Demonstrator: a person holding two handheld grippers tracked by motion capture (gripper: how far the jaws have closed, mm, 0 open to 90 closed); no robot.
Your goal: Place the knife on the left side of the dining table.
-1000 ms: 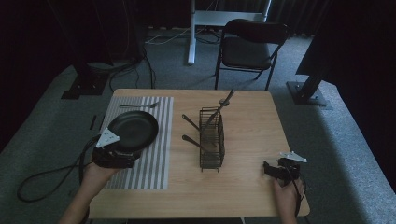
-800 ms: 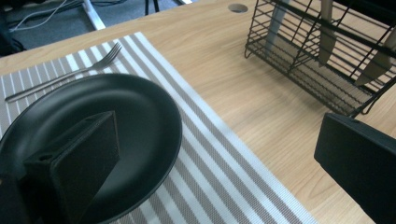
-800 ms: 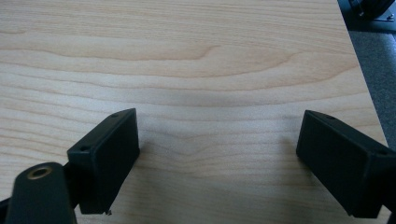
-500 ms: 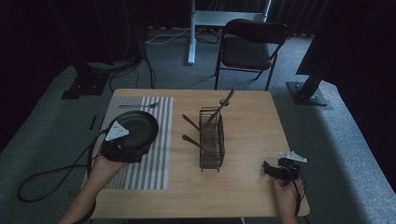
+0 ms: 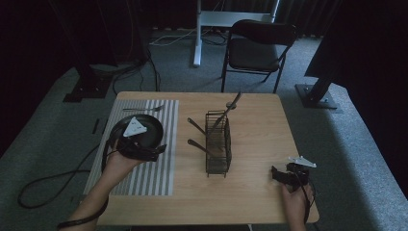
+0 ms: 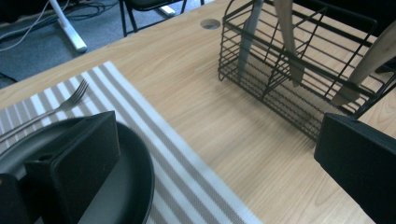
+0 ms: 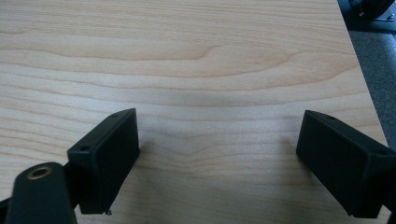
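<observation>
A black plate (image 5: pixel 146 131) lies on a striped placemat (image 5: pixel 144 173) at the table's left, with a fork (image 5: pixel 143 109) beyond it. My left gripper (image 5: pixel 156 149) hovers at the plate's near right edge and is open with nothing between its jaws. In the left gripper view one jaw is over the plate (image 6: pixel 130 186) and the other is near the wire basket (image 6: pixel 299 70); the gripper (image 6: pixel 219 163) faces the bare wood between them. My right gripper (image 5: pixel 275 173) rests at the front right, open (image 7: pixel 217 158) over bare table wood.
The black wire basket (image 5: pixel 217 144) stands mid-table and holds several utensils, among them a knife (image 6: pixel 247 32) and wooden handles (image 6: pixel 369 60). The fork (image 6: pixel 56 109) lies on the placemat by the plate. A folding chair (image 5: pixel 257 48) stands beyond the table.
My left gripper has moved forward and to the right, from the plate's near left edge to over its near right side. The right gripper has stayed still.
</observation>
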